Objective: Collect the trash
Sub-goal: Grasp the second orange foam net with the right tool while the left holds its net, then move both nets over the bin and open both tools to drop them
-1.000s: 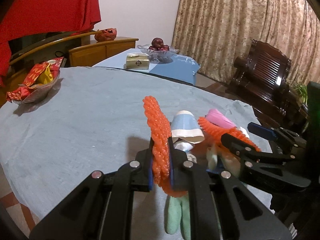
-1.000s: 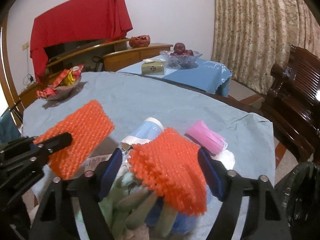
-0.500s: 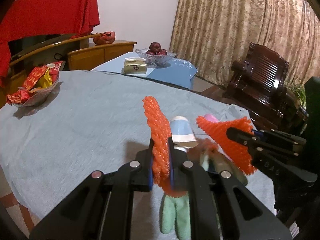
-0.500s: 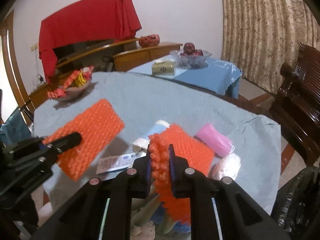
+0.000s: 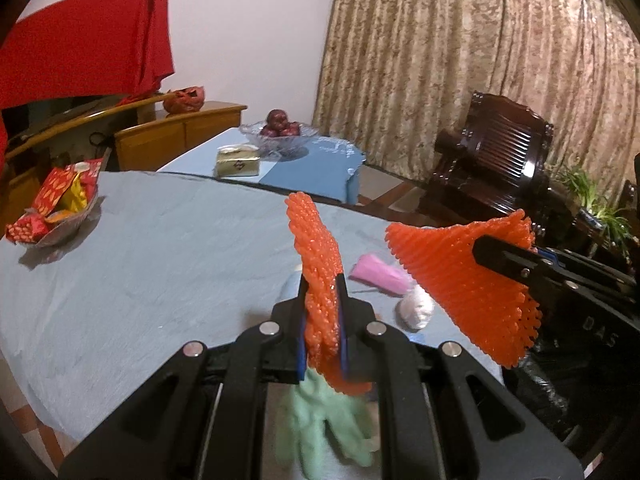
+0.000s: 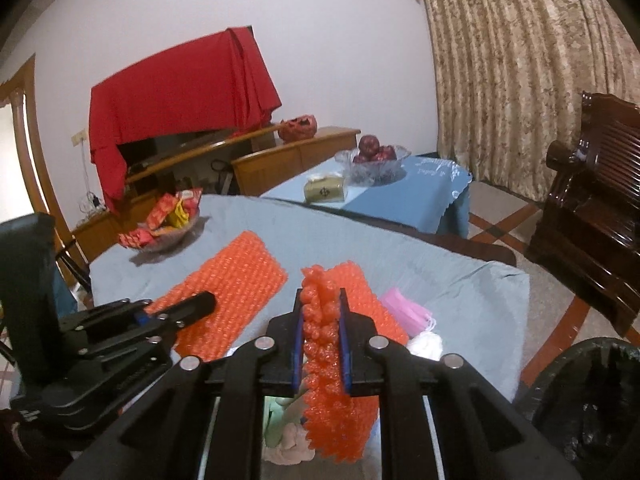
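Two orange foam nets are held above the grey-blue tablecloth. My left gripper (image 5: 322, 316) is shut on one orange net (image 5: 316, 256), which stands on edge between its pads. My right gripper (image 6: 322, 328) is shut on the other orange net (image 6: 352, 292); in the left wrist view that net (image 5: 460, 272) hangs at the right. On the cloth below lie a pink mask (image 5: 380, 276), a white crumpled wad (image 5: 416, 308) and a pale green glove (image 5: 324, 420). The left gripper's net (image 6: 236, 284) shows at the left of the right wrist view.
A black-lined trash bin (image 6: 592, 404) stands low at the right of the table. A bowl of red snack packets (image 5: 56, 204) sits on the table's far left. Behind are a blue side table with a fruit bowl (image 5: 280, 136), a dark wooden chair (image 5: 500, 172) and curtains.
My right gripper closed on the second orange net and lifted it off the cloth. Both grippers have risen with their nets; the paper cup is now hidden behind the left net.
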